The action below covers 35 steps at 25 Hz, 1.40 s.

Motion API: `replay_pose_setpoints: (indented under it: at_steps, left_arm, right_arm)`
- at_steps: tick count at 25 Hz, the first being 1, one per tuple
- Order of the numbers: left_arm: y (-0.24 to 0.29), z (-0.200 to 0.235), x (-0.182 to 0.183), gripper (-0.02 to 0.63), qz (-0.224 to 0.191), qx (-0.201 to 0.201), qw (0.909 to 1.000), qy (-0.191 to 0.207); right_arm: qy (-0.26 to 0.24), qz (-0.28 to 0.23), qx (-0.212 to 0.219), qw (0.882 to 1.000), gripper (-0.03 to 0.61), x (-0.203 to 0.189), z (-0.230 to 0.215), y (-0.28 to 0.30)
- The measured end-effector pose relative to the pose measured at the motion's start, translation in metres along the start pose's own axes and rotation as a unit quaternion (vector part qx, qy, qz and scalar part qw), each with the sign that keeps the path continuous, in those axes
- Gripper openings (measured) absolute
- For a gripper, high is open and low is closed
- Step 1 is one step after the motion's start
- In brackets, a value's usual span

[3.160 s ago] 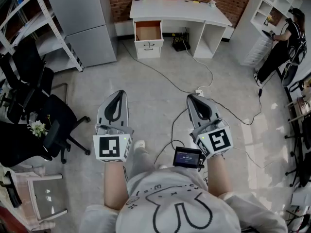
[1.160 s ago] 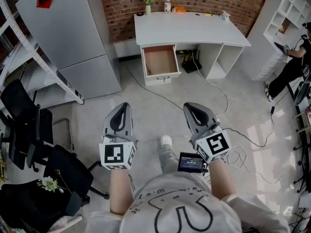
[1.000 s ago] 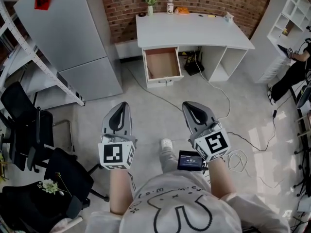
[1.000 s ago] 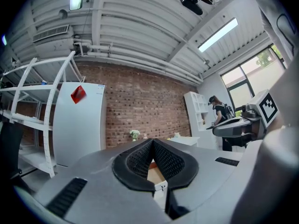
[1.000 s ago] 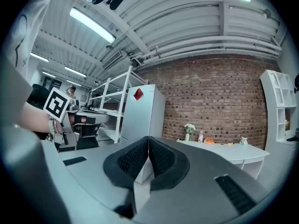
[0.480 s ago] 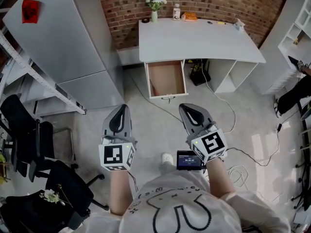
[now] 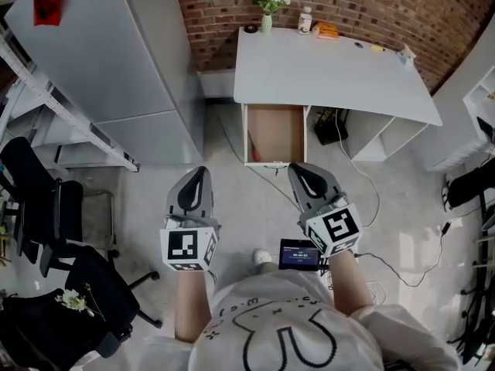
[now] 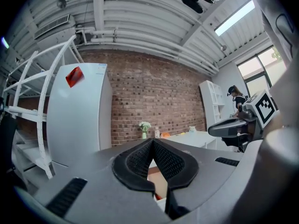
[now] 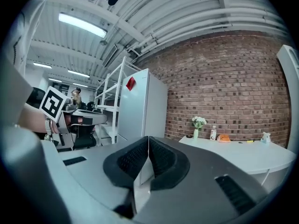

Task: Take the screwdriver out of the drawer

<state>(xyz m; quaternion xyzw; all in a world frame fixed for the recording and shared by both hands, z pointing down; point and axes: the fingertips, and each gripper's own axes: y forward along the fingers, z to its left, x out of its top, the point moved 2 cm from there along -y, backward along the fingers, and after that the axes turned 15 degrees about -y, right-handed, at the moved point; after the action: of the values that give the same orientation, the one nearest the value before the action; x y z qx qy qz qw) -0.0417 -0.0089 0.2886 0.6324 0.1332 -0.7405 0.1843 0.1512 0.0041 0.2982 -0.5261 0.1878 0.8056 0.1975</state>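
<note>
The white desk (image 7: 332, 72) stands against the brick wall, and its drawer (image 7: 274, 134) is pulled open. The drawer's brown inside shows no screwdriver from the head view. Both grippers are held in front of the person, over the floor short of the drawer. My left gripper (image 7: 200, 170) is shut with nothing between its jaws, and so is my right gripper (image 7: 297, 168). In the left gripper view the left gripper (image 8: 153, 142) points at the drawer, and a small reddish bit shows below its pads; I cannot tell what it is. In the right gripper view the right gripper (image 9: 148, 138) faces the desk.
A tall grey refrigerator (image 7: 116, 52) stands left of the desk, with a white rack (image 7: 54, 107) and black chairs (image 7: 46, 207) further left. A vase of flowers (image 7: 268, 5), a bottle (image 7: 306, 20) and an orange object (image 7: 327, 29) sit on the desk's back edge. Cables (image 7: 371, 192) run over the floor.
The person has walked toward the desk: desk and open drawer now lie much nearer and just ahead of the grippers. Both grippers keep the same shut pose.
</note>
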Motion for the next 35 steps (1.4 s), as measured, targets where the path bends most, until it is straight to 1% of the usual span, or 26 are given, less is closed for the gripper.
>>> replay_pose_setpoints:
  at_steps: [3,7,12,16,20,25,31,35]
  left_arm:
    - [0.007,0.015,-0.002,0.009,0.004,0.010,0.9999,-0.005]
    - [0.026,0.035,-0.004,0.009,0.012,0.012,0.9998,-0.011]
    - [0.064,0.062,0.000,0.009,0.012,-0.001,0.9998,-0.019]
    - [0.098,0.084,0.011,0.009,0.005,-0.014,0.9997,-0.021]
    - [0.131,0.110,0.016,0.009,0.006,-0.020,0.9992,-0.033]
    - [0.164,0.136,0.010,0.009,0.020,-0.029,0.9986,-0.039]
    - [0.185,0.188,-0.005,0.009,0.041,-0.012,0.9974,-0.059]
    - [0.195,0.216,-0.019,0.009,0.059,-0.004,0.9958,-0.070]
  right_arm:
    - [0.002,0.005,0.009,1.000,0.020,-0.005,0.001,0.017]
    - [0.008,0.013,0.007,1.000,0.020,-0.010,-0.005,0.039]
    - [0.005,0.026,-0.002,1.000,0.020,-0.013,-0.018,0.075]
    - [0.000,0.030,-0.018,0.999,0.020,-0.009,-0.037,0.106]
    - [0.003,0.035,-0.024,0.999,0.020,-0.008,-0.050,0.140]
    - [0.001,0.058,-0.020,0.998,0.020,-0.017,-0.060,0.182]
    - [0.015,0.090,-0.016,0.996,0.020,-0.038,-0.058,0.228]
    - [0.016,0.117,-0.014,0.993,0.020,-0.056,-0.059,0.249]
